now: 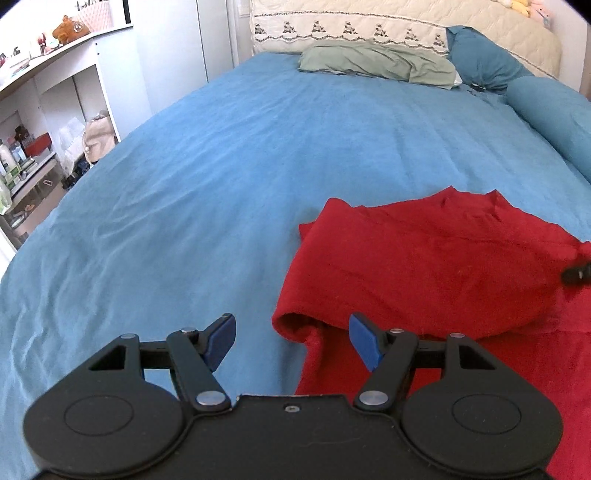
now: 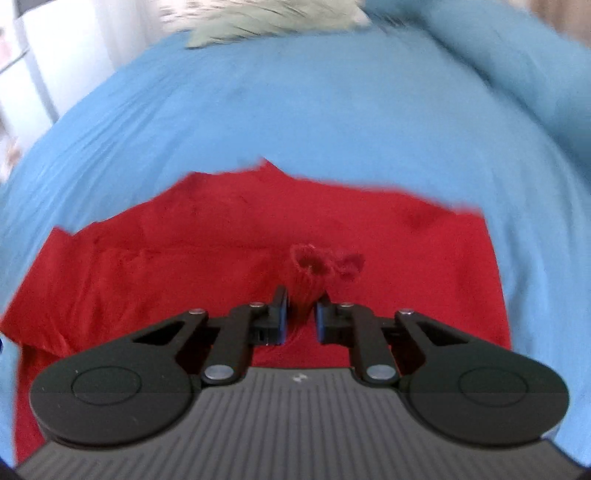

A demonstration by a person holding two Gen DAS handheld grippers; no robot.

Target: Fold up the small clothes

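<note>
A red garment (image 1: 424, 266) lies partly folded on the blue bedsheet (image 1: 221, 177), at the right of the left wrist view. My left gripper (image 1: 291, 334) is open and empty, just above the garment's near left edge. In the right wrist view the same red garment (image 2: 184, 251) fills the middle. My right gripper (image 2: 302, 306) is shut on a bunched fold of the red fabric (image 2: 314, 269), which sticks up between the fingers. The right gripper's tip shows at the right edge of the left wrist view (image 1: 576, 275).
A green pillow (image 1: 376, 64), a blue pillow (image 1: 484, 59) and a blue bolster (image 1: 554, 122) lie at the head of the bed, before a cream headboard cover (image 1: 369, 26). White shelves (image 1: 48, 110) with clutter stand left of the bed.
</note>
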